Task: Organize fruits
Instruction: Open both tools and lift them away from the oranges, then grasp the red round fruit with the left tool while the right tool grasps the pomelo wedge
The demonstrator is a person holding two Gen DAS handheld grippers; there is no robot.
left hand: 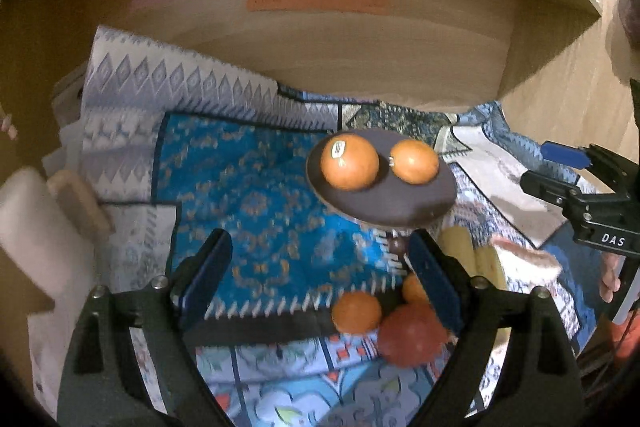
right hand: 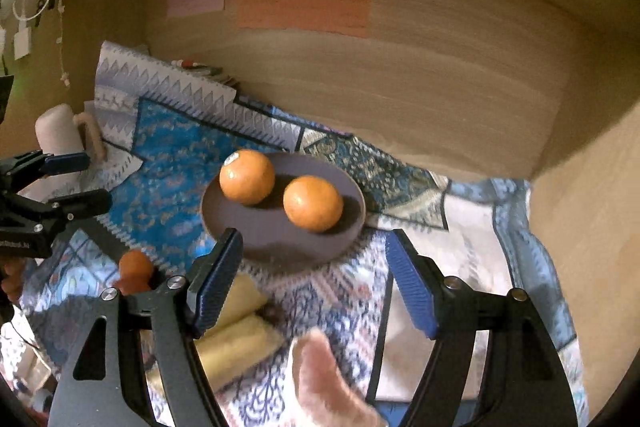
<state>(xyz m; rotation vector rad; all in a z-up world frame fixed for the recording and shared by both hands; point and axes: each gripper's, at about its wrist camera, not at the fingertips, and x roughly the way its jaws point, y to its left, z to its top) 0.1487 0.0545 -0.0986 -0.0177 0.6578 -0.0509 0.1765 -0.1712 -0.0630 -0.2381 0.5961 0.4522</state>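
Both tools spread and empty; two oranges on the plate, loose fruit still near.

Left wrist view: the left tool (left hand: pixel 320 279) stands wide with nothing between; a loose orange (left hand: pixel 356 311) and a red fruit (left hand: pixel 412 334) lie just by its right finger, nearer than the dark plate (left hand: pixel 400 207) farther off, with two oranges (left hand: pixel 349 161). Right wrist view: the right tool (right hand: pixel 316 283) is spread, empty; bananas (right hand: pixel 240 343) lie near-left under its left finger, the plate (right hand: pixel 260 227) just beyond the fingertips on the patterned cloth (right hand: pixel 168 183).

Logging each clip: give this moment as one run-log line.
plate: two oranges on it | left gripper: open, empty | right gripper: open, empty | loose fruit off plate
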